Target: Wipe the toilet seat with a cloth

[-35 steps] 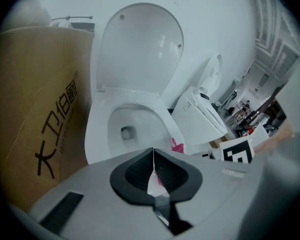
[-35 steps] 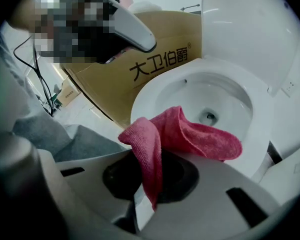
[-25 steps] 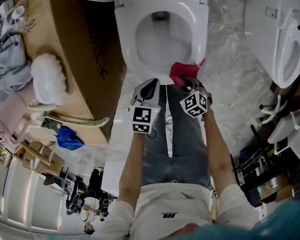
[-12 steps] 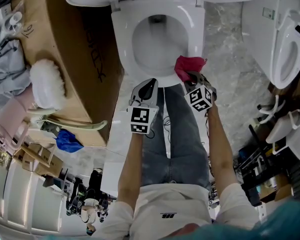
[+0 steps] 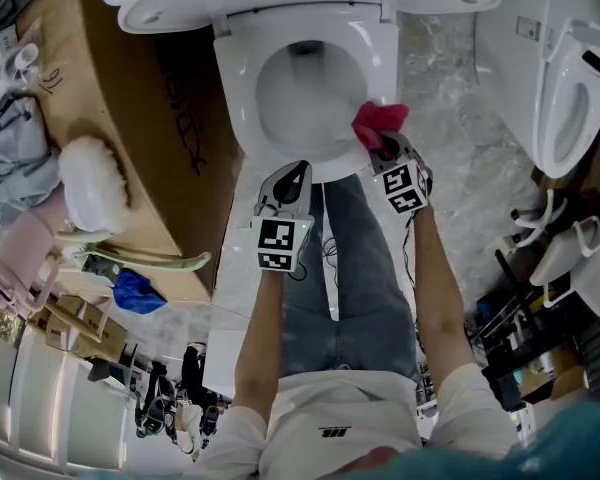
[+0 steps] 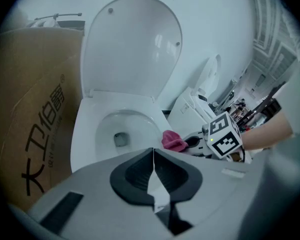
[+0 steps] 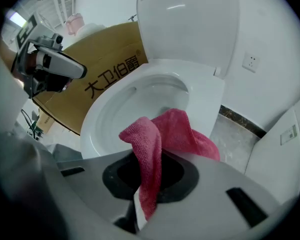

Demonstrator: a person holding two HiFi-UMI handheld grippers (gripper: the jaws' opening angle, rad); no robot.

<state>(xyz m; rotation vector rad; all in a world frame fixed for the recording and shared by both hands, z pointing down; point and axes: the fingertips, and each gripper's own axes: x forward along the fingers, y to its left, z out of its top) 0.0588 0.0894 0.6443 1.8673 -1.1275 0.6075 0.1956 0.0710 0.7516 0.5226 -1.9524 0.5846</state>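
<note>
A white toilet stands before me with its lid up and its seat [image 5: 234, 98] down around the bowl. My right gripper [image 5: 380, 146] is shut on a red cloth [image 5: 377, 124], which lies on the seat's right front rim. In the right gripper view the cloth [image 7: 162, 139] hangs out between the jaws over the seat [image 7: 202, 104]. My left gripper [image 5: 286, 183] is shut and holds nothing, hovering just off the seat's front edge. From the left gripper view I see the cloth [image 6: 173, 140] and the seat [image 6: 85, 134] beyond my left gripper [image 6: 153, 154].
A large cardboard box [image 5: 130, 108] stands tight against the toilet's left side, with a white fluffy brush [image 5: 92, 178] beside it. A second white toilet [image 5: 555, 78] stands at the right across a strip of marble floor [image 5: 445, 168]. Clutter fills the lower right corner.
My right gripper has carried the cloth from the seat's front edge up along its right rim. The left gripper has hardly moved.
</note>
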